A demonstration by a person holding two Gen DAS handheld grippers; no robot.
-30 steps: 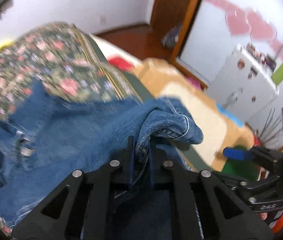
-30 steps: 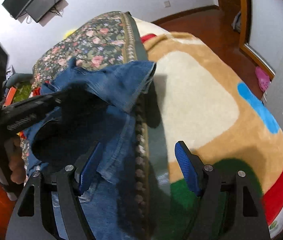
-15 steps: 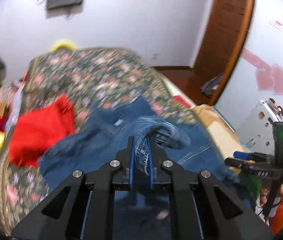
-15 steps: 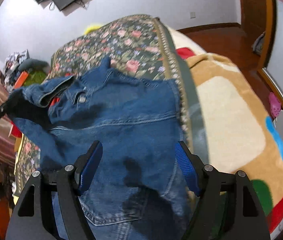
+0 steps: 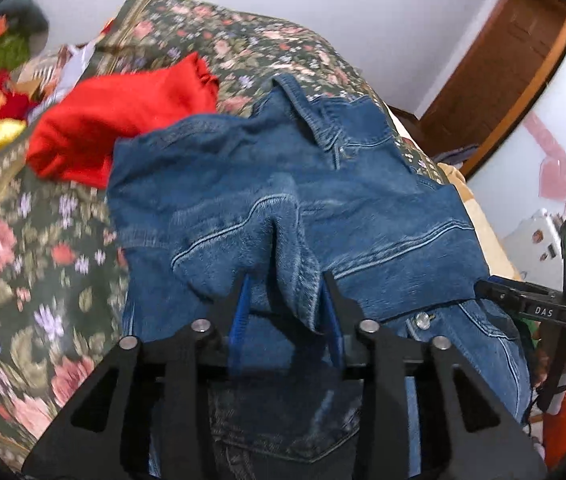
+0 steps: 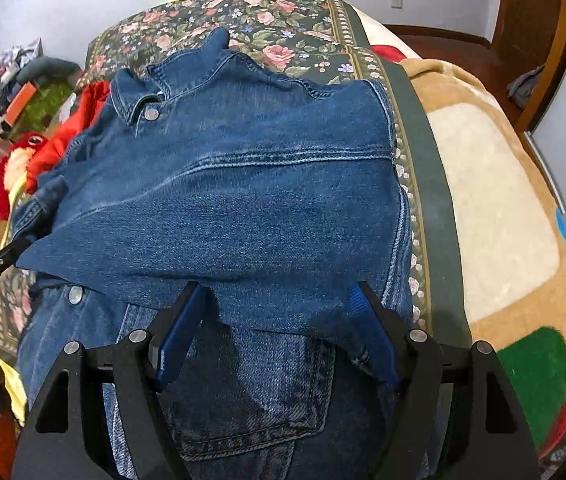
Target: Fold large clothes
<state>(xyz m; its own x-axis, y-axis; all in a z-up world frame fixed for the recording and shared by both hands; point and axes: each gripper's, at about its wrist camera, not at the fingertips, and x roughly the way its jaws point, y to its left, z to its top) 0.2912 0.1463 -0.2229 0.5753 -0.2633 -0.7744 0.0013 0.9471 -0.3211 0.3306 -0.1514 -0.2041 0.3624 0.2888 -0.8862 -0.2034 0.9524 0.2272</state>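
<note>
Both tongs, left [image 5: 287, 312] and right [image 6: 277, 336], hang apart over the denim jacket [image 6: 243, 184].

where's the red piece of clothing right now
In the left wrist view the red garment lies upper left on the floral bedspread, beside the denim jacket. In the right wrist view only a bit shows past the jacket's collar.
</note>
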